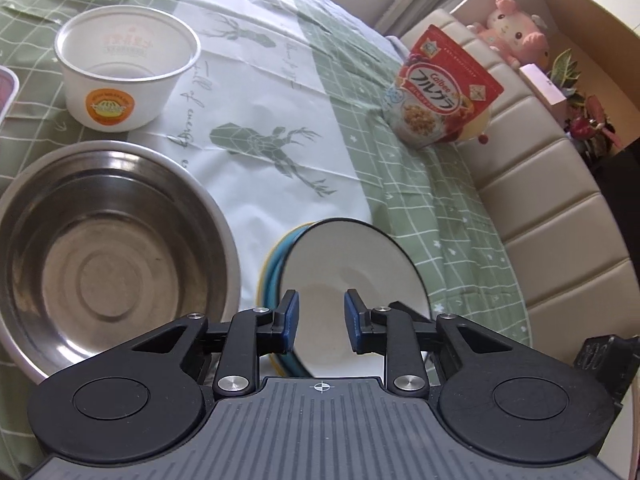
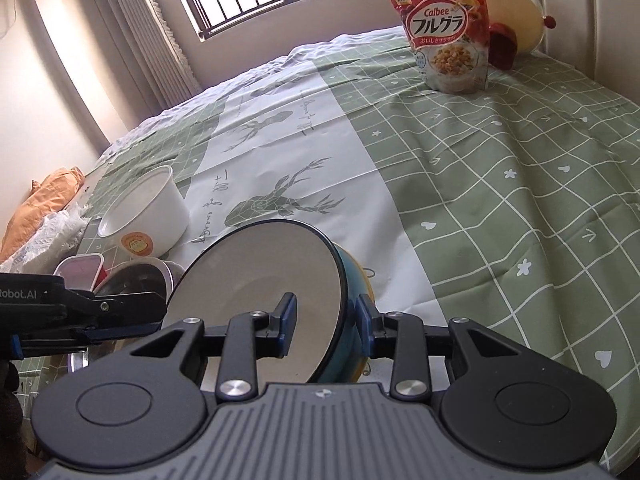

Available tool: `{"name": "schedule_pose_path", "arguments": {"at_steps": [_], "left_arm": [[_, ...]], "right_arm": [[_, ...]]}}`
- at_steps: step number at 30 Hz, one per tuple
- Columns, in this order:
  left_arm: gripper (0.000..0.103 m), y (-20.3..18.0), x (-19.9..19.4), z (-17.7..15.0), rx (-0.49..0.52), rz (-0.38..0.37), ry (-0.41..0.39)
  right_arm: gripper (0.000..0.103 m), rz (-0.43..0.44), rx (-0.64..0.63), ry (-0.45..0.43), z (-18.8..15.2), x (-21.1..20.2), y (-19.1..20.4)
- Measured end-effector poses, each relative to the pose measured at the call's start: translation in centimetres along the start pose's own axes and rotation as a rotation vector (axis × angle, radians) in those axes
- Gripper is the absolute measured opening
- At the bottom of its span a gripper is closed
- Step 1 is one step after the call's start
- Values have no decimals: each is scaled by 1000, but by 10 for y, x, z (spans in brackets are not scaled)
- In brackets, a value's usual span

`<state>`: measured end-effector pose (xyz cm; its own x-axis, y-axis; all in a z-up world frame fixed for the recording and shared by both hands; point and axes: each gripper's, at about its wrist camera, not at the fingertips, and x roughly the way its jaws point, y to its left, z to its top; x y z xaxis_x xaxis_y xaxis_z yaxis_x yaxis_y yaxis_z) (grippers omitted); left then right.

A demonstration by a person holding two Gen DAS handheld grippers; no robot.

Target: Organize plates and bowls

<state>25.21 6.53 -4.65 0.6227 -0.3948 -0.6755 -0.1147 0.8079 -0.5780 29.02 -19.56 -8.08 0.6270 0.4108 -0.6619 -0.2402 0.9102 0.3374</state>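
Note:
A white-faced plate with a teal underside (image 1: pixel 352 264) (image 2: pixel 264 280) stands tilted on its edge, with a yellow plate (image 2: pixel 366 280) behind it. My right gripper (image 2: pixel 327 326) is shut on the tilted stack's rim, one finger on the white face and one on the teal back. My left gripper (image 1: pixel 321 320) is open in front of the white face, holding nothing; its arm shows at the left of the right wrist view (image 2: pixel 80 316). A large steel bowl (image 1: pixel 104 256) sits left of the plates. A white paper bowl (image 1: pixel 124 68) (image 2: pixel 148 216) stands beyond it.
A red Calbee cereal bag (image 1: pixel 440 92) (image 2: pixel 448 28) stands at the far side of the green checked tablecloth (image 2: pixel 520 184). A pink-lidded container (image 2: pixel 80 270) lies by the steel bowl. A padded bench (image 1: pixel 552 208) with a plush toy (image 1: pixel 516 28) borders the table.

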Motion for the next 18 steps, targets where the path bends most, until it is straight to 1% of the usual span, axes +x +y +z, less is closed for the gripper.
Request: {"name": "schedule_pose_path", "arguments": {"at_steps": [2,5,6,8,10,12,15,16,18], "left_arm": [[26,4,-2,2,-14,-11,-25],[26,23,-12,9,-83,-26,-98],[26,32,-17,13,-111,-22,-135],[26,53,-27,22,-166,-11,-194],[26,76,-37,35,-215,1,-231],[26,96,-47,49,-241,22,-277],[26,129,-59,79,-285,94,-347],[26,139,-60,90,-296,121,-358],[27,159,-56,112,-330,168,-346]], "right_arm": [[33,-23,-25,-30,5,-7,6],[34,-70,-59,-86,18,-17,18],[36,-80,-71,-95,24,-18,23],[43,-84,-95,-96,36,-14,36],[44,-74,-122,-70,49,-3,54],[44,-48,-161,-34,61,10,75],[44,6,-196,30,83,36,112],[44,23,-198,51,91,45,122],[47,52,-188,94,106,66,142]]}}
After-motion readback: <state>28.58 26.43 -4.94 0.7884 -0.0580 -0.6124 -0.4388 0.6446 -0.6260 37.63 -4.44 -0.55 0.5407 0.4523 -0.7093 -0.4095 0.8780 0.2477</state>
